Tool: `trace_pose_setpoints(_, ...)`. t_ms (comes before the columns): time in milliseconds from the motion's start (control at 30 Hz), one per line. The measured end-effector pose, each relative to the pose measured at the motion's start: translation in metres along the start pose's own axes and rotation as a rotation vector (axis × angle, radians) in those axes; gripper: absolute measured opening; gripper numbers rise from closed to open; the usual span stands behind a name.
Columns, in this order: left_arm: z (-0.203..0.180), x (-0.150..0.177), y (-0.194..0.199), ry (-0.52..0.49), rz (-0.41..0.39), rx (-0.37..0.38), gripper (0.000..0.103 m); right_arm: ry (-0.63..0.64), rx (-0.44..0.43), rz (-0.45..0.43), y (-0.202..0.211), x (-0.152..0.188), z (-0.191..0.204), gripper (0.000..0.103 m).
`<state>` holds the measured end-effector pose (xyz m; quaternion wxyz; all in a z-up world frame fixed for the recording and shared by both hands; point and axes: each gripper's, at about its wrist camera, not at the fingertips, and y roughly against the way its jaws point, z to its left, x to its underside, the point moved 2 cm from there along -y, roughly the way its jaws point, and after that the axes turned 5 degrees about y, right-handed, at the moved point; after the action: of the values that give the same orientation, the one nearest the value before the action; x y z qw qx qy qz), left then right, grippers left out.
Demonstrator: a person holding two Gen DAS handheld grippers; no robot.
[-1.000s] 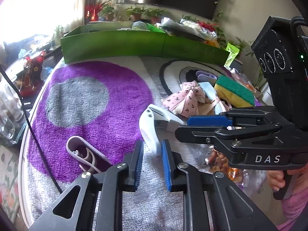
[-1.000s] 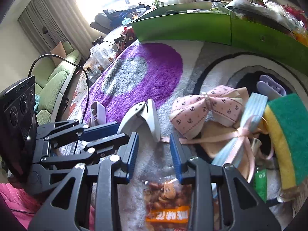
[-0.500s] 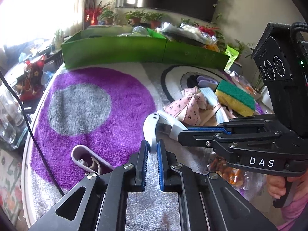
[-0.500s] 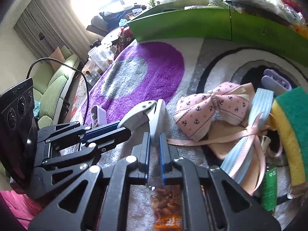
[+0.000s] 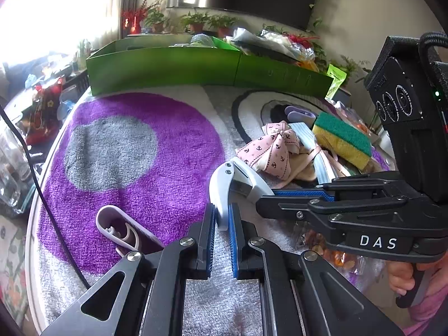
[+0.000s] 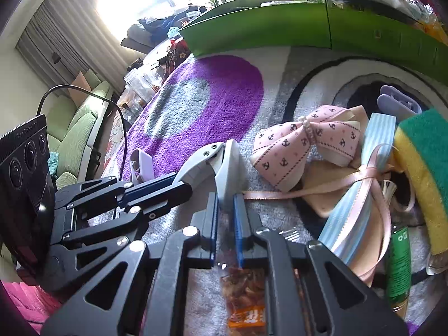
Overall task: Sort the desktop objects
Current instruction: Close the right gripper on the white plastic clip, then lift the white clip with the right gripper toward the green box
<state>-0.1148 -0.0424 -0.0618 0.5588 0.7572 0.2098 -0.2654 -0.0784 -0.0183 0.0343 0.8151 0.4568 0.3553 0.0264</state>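
Observation:
A white and grey hinged hand tool point(image 5: 224, 179) lies spread in a V on the rug. My left gripper point(image 5: 221, 219) is shut on its white handle. My right gripper point(image 5: 266, 196) comes in from the right and grips the grey handle. In the right wrist view the right gripper point(image 6: 225, 204) has a handle of the tool point(image 6: 228, 168) between its pads, touching them, while its jaws open slightly. There the left gripper point(image 6: 182, 186) clamps the other handle from the left.
A pink anchor bow point(image 6: 305, 142), blue striped ribbon point(image 6: 361, 196), green-yellow sponge point(image 6: 420, 165) and green bottle point(image 6: 397, 260) crowd the right. A snack packet point(image 6: 246, 296) lies under the right gripper. A lilac clip point(image 5: 123, 229) sits left. Green boxes point(image 5: 196, 67) stand at the back.
Both grippers stood open around the tool's handles a second ago and have closed on them. Neither hand has shifted much.

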Motion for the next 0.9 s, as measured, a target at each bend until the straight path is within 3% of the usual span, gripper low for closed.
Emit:
trace_pose_setpoints(367,-0.002,-0.005,0.004,-0.013,-0.026,-0.007,0.008,-0.014,0.002,-0.005,0.000,-0.001,0.000,0.011)
trace_pose_setpoints(900,-0.015,-0.025,0.038,-0.073,-0.121,-0.015,0.008,0.046,-0.008,-0.089,0.038,-0.012,0.015,0.011)
